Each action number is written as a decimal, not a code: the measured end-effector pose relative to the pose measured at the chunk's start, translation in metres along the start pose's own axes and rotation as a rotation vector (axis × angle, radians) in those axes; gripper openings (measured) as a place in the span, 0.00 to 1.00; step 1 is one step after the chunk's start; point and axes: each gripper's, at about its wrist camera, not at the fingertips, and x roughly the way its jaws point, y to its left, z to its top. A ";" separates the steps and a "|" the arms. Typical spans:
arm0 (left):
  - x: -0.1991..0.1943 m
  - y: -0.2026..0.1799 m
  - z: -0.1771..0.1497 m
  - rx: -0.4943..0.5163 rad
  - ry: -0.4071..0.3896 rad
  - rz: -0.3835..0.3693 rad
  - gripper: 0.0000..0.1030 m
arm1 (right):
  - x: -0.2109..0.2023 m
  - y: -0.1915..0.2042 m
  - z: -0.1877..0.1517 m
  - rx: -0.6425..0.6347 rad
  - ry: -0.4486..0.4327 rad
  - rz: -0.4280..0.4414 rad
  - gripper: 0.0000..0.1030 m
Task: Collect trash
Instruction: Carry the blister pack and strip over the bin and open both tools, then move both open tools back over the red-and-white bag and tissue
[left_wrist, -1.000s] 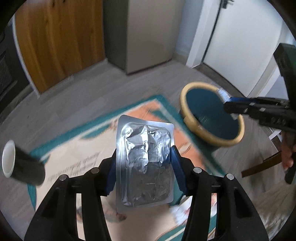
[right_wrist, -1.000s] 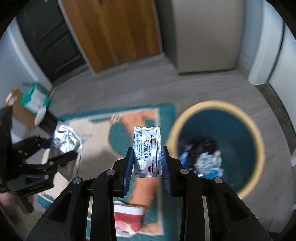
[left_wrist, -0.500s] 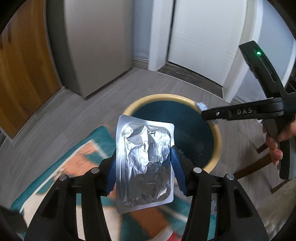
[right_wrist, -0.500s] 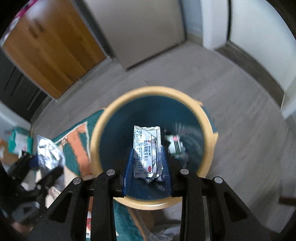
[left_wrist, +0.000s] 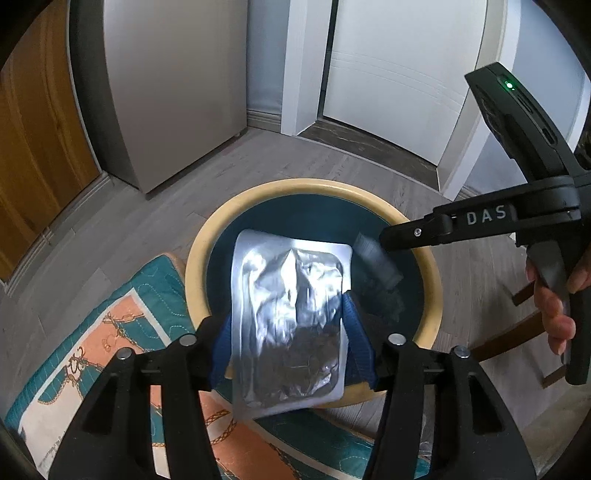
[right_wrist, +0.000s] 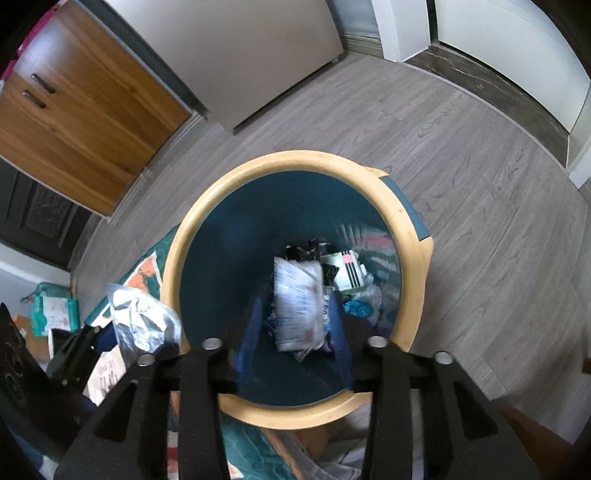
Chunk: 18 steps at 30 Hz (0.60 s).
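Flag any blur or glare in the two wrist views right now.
Left wrist view: glare whitens the top of the foil pack, its lower edge smears, and a blurred streak shows beside it over the bin. Right wrist view: the white packet is motion-blurred; the bin rim stays sharp. Fisheye bends door frames in both.

We are in a home: grey wood-plank floor (right_wrist: 461, 155), a white door (left_wrist: 399, 70), a wooden cabinet (right_wrist: 77, 110), a patterned teal and orange rug (left_wrist: 122, 350), and a round yellow-rimmed trash bin (right_wrist: 408, 236) on the floor.
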 end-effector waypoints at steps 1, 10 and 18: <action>-0.002 0.001 0.000 -0.004 -0.004 0.005 0.60 | -0.001 0.001 -0.001 -0.003 -0.003 -0.003 0.43; -0.044 0.011 -0.009 -0.047 -0.016 0.025 0.64 | -0.021 0.014 -0.009 -0.013 -0.042 0.023 0.47; -0.110 0.030 -0.034 -0.091 -0.013 0.064 0.69 | -0.057 0.043 -0.037 -0.039 -0.092 0.067 0.62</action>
